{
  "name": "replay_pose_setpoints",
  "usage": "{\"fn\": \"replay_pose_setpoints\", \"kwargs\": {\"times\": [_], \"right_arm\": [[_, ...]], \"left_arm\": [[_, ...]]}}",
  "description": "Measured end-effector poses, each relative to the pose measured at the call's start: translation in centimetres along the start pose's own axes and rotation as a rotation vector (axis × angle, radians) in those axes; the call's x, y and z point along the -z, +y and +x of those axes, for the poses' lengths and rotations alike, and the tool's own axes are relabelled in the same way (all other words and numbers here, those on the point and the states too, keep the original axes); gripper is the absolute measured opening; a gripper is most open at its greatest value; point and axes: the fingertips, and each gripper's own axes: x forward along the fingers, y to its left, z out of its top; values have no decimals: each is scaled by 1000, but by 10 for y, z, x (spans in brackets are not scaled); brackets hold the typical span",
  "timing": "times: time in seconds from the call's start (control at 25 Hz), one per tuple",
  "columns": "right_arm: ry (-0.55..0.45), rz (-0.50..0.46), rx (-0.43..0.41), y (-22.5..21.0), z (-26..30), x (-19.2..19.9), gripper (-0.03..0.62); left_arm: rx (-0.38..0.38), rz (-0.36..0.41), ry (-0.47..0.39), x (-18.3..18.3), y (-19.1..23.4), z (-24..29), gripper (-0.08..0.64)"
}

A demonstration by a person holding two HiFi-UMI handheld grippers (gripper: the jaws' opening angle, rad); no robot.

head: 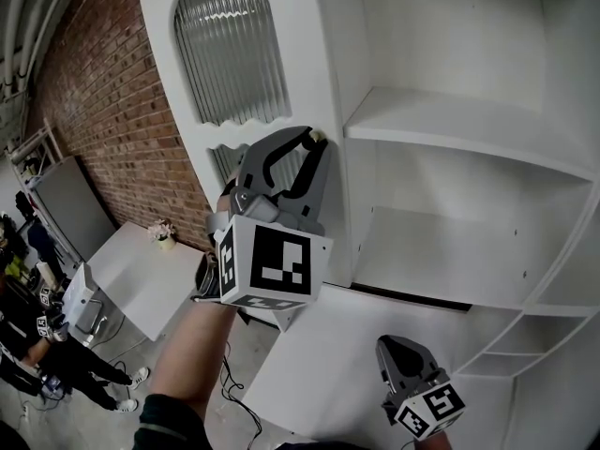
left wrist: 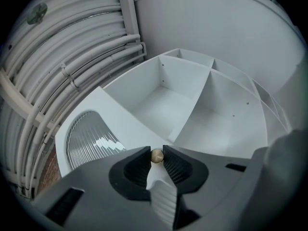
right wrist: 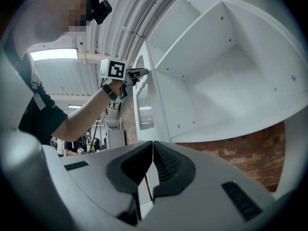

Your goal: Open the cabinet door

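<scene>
The white cabinet door (head: 234,54), with an arched ribbed-glass window, stands swung out to the left of the cabinet (head: 450,129), whose shelves show bare. My left gripper (head: 314,143) reaches up to the door's free edge. In the left gripper view its pads (left wrist: 142,165) press on both sides of the small brass knob (left wrist: 157,156), so the left gripper (left wrist: 157,153) is shut on it. My right gripper (head: 398,345) hangs low at the right, off the cabinet. In the right gripper view the right gripper (right wrist: 153,143) has its tips together with nothing between them.
A brick wall (head: 103,92) runs behind the door. Below it stands a white table (head: 141,270) with a small flower pot (head: 164,234). People (head: 37,345) stand at the lower left. A white ledge (head: 347,364) juts out under the shelves. Pipes (left wrist: 72,57) run overhead.
</scene>
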Motion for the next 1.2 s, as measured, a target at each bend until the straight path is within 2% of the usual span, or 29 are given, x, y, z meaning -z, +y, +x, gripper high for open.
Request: {"fn": "replay_pose_setpoints", "kwargs": {"times": [0.2, 0.44, 0.8, 1.2], "right_arm": [[-4, 11, -8, 4, 3, 3, 5], [4, 17, -12, 6, -8, -1, 5], [5, 57, -30, 14, -8, -2, 5], [-1, 31, -12, 47, -3, -1, 5]], "left_arm": [[-11, -1, -12, 7, 6, -8, 80], [-9, -25, -32, -4, 7, -18, 80], [13, 13, -69, -13, 14, -36, 80], [66, -16, -121, -16, 21, -75, 80]]}}
